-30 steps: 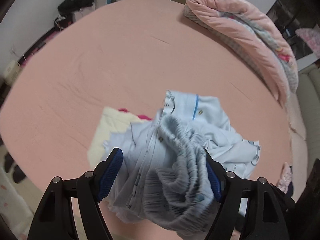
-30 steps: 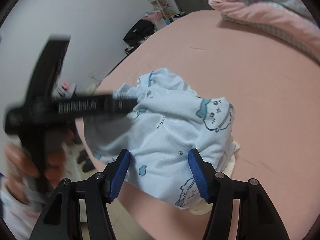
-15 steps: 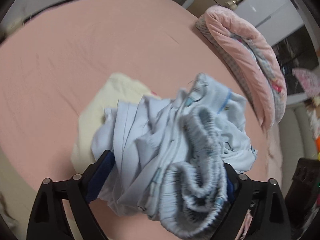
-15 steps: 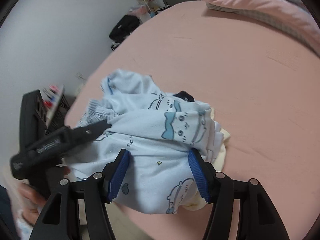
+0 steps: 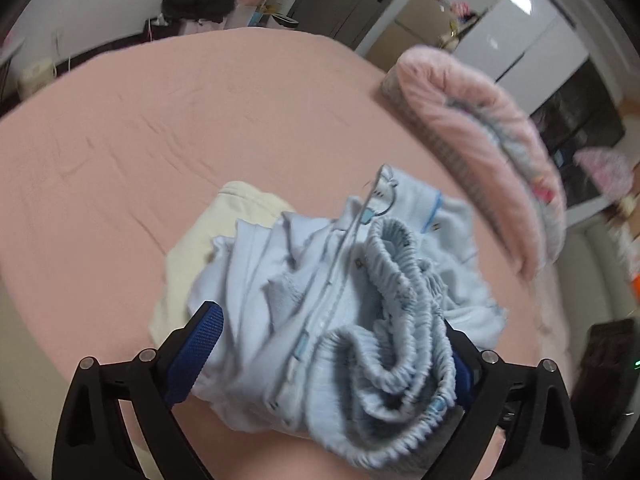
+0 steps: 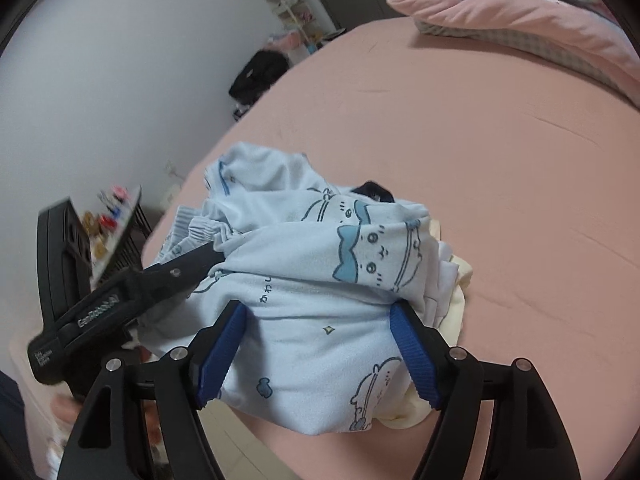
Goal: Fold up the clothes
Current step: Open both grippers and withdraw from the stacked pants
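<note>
A crumpled light-blue pyjama garment with cartoon prints and a ruffled elastic waistband lies bunched on the pink bed, partly on top of a cream garment. My left gripper is open wide, with the waistband end of the bundle bulging between its fingers. In the right wrist view the same blue garment fills the gap of my open right gripper, whose fingers straddle it. The left gripper pokes into the cloth from the left. The cream garment shows at the right.
A folded pink blanket lies along the bed's far right side. The bundle sits close to the bed's near edge, with floor below. A black bag and shelves stand by the far wall. A person's hand holds the left gripper.
The blue garment has come down from hanging off the left gripper to resting on the bed. The left gripper's fingers have spread wider. The right gripper's fingers keep the same width.
</note>
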